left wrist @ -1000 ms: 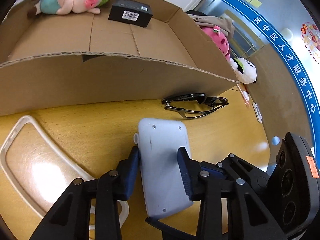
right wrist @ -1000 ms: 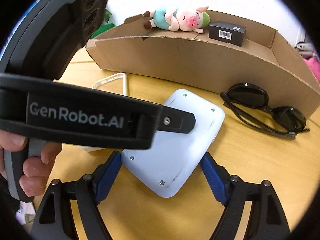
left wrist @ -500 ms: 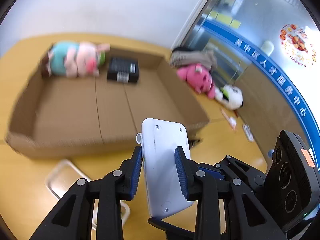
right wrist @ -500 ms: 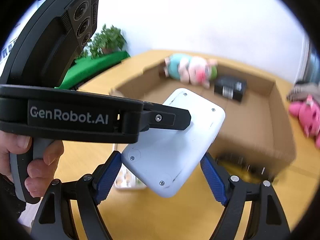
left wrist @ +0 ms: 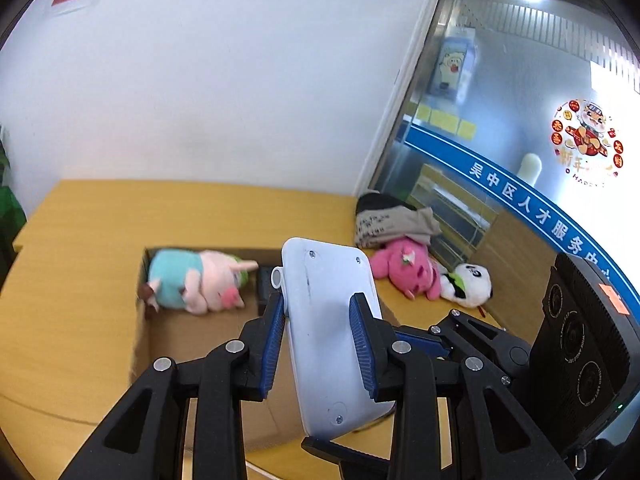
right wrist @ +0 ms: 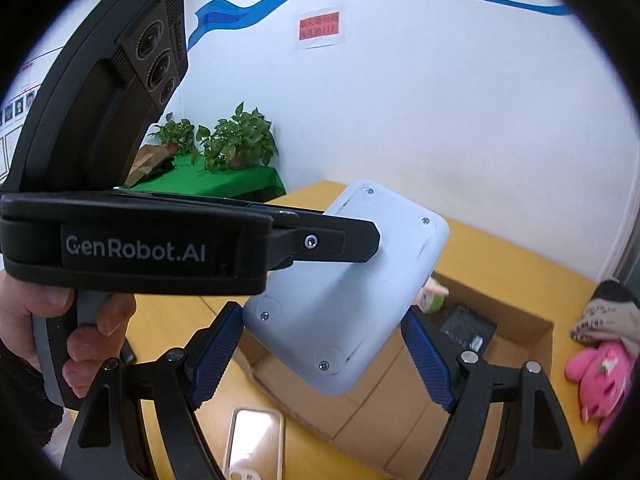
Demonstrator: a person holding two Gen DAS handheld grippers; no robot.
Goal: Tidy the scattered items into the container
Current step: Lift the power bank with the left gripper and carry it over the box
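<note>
White device [left wrist: 328, 332] clamped between left gripper [left wrist: 318, 344] blue pads, held in the air above cardboard box [left wrist: 160, 344]. Left to right in box: pig plush [left wrist: 196, 284], black box [left wrist: 265, 285]. Right of box on table [left wrist: 72, 280]: pink plush [left wrist: 404, 270], panda plush [left wrist: 470, 284]. Right gripper [right wrist: 320, 354] jaws spread wide either side of device, not touching; clear phone case [right wrist: 252, 440] on table below

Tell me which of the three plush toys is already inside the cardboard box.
The pink pig in the teal shirt, lying in the cardboard box. The magenta plush and the panda lie outside it on the table.
</note>
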